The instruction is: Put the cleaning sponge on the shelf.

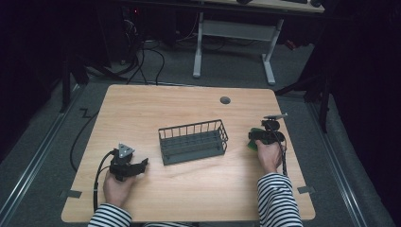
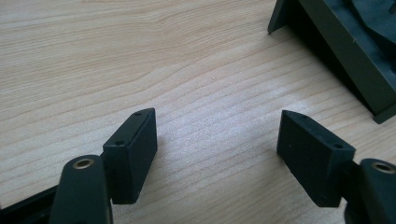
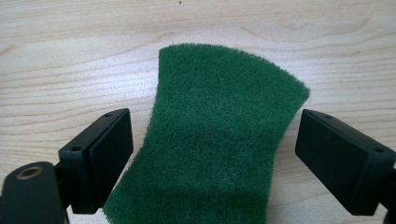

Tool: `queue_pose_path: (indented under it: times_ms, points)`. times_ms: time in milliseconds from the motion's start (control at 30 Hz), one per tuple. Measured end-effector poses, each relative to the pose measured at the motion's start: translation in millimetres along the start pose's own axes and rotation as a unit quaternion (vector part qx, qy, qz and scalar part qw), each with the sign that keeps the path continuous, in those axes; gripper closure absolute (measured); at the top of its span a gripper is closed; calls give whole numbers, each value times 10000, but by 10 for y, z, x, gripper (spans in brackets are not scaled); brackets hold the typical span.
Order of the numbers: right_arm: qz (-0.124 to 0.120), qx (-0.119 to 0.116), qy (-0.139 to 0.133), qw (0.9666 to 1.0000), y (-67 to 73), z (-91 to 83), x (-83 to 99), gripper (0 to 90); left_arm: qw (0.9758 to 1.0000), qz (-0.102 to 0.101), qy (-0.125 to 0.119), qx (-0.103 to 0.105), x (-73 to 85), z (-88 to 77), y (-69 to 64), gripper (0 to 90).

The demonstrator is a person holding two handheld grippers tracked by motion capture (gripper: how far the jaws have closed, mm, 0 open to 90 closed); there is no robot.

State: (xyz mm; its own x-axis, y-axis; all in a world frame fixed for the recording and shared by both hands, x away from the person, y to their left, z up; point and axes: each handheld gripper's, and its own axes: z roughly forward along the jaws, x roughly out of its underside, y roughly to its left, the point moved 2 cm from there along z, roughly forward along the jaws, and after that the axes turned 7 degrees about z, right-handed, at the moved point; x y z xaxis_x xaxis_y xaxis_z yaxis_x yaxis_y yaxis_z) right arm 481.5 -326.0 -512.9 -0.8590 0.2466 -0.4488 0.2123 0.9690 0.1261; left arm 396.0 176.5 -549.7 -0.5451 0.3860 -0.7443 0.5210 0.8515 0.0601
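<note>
A: Where did the rack (image 1: 193,141) stand?

B: Near the middle of the tabletop (image 1: 189,189), a dark wire rack with a row of holes in its floor, long side running across, nothing visible in it.

A: And the left gripper (image 1: 140,166)?

B: Left of the rack and nearer the person, low over the wood, held in the left hand (image 1: 116,187). In the left gripper view (image 2: 217,156) its jaws stood wide apart with only bare wood between them; a corner of the rack showed at the upper right of that view (image 2: 355,56).

A: Was it touching the rack?

B: No, near it but apart.

A: The right gripper (image 1: 254,137)?

B: Right of the rack, close to the tabletop's right edge, in the right hand (image 1: 269,156). Its jaws pointed roughly toward the rack.

A: What lay there?

B: A green pad (image 1: 254,144), lying flat on the wood just right of the rack. In the right gripper view the pad (image 3: 215,140) ran up between the two jaws, its far edge curved and fuzzy.

A: Was the right gripper (image 3: 212,154) gripping it?

B: The jaws were wide, one on each side of the pad. The left one sat right at the pad's edge; whether it touched I could not tell. The right one stood just clear, with a sliver of wood showing between.

A: Anything else?

B: A grey round cap (image 1: 225,100) in the tabletop beyond the rack, and striped sleeves (image 1: 276,201) on the person.
</note>
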Motion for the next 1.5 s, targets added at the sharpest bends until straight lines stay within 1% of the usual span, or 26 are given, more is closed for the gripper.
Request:
queue_pose_path:
  times_ms: [167,267,333,433,533,667,700,733,767,800,833,933,967,1000,1033,1100,1133,1167,1200,1267,1300,1333,1367,1433,1467,1500]
  points:
    - [94,-65,83,9999,-15,38,3,153,10000,2,2,-1,0,0,0,295]
    - [48,-99,49,9999,-16,38,6,188,10000,6,3,-6,0,0,-2,295]
    - [36,-181,31,9998,-4,24,9,208,10000,7,5,-7,0,0,-2,294]
    - [-95,-202,-38,9997,7,-9,17,222,10000,15,6,-4,0,-1,-2,293]
    - [-182,-357,-115,9991,19,-63,26,230,10000,37,20,-35,-1,2,-11,293]
    - [-389,-550,-272,9974,46,-184,45,237,10000,57,31,-53,-2,3,-17,292]
    - [-519,-615,-368,9961,60,-251,53,239,10000,54,33,-56,-3,4,-17,292]
    - [-519,-615,-368,9961,60,-251,53,239,10000,52,32,-59,-3,4,-18,292]
    - [-560,-654,-435,9953,63,-291,56,241,10000,50,32,-60,-3,4,-18,292]
    - [-609,-792,-542,9935,64,-368,63,244,10000,50,34,-61,-3,4,-19,292]
    - [-609,-792,-542,9935,64,-368,63,244,10000,47,35,-66,-4,4,-19,292]
    - [-743,-933,-659,9907,81,-471,82,248,10000,44,36,-71,-4,5,-20,292]
    - [-801,-1027,-705,9890,96,-525,104,249,10000,44,36,-71,-4,5,-20,292]
    - [-831,-1074,-705,9882,109,-544,116,250,10000,43,37,-72,-4,5,-21,292]
    - [-831,-1074,-705,9882,109,-544,116,250,10000,42,35,-73,-4,5,-21,292]
    - [-965,-1101,-719,9866,139,-580,139,251,10000,39,36,-74,-5,5,-21,292]
    - [-1020,-1123,-725,9858,156,-601,149,251,10000,40,35,-74,-4,5,-21,292]
    - [-1078,-1213,-750,9839,185,-649,165,252,10000,38,35,-76,-5,5,-21,292]
    - [-1078,-1213,-750,9839,185,-649,165,252,10000,39,37,-78,-5,5,-21,292]
    - [-1144,-1316,-811,9813,215,-704,176,252,10000,39,36,-78,-5,6,-21,292]
    - [-1221,-1359,-898,9791,239,-763,191,252,10000,37,34,-76,-5,6,-21,291]
    - [-1221,-1359,-898,9791,239,-763,191,252,10000,38,35,-77,-5,6,-21,291]
    - [-1248,-1469,-944,9767,259,-803,204,252,10000,37,35,-77,-5,6,-22,291]
    - [-1306,-1598,-993,9734,289,-844,215,252,10000,36,35,-78,-6,7,-21,291]
    - [-1339,-1623,-1005,9724,306,-863,221,252,10000,37,35,-78,-6,7,-21,291]
    - [-1339,-1623,-1005,9724,306,-863,221,252,10000,34,34,-78,-5,7,-21,291]
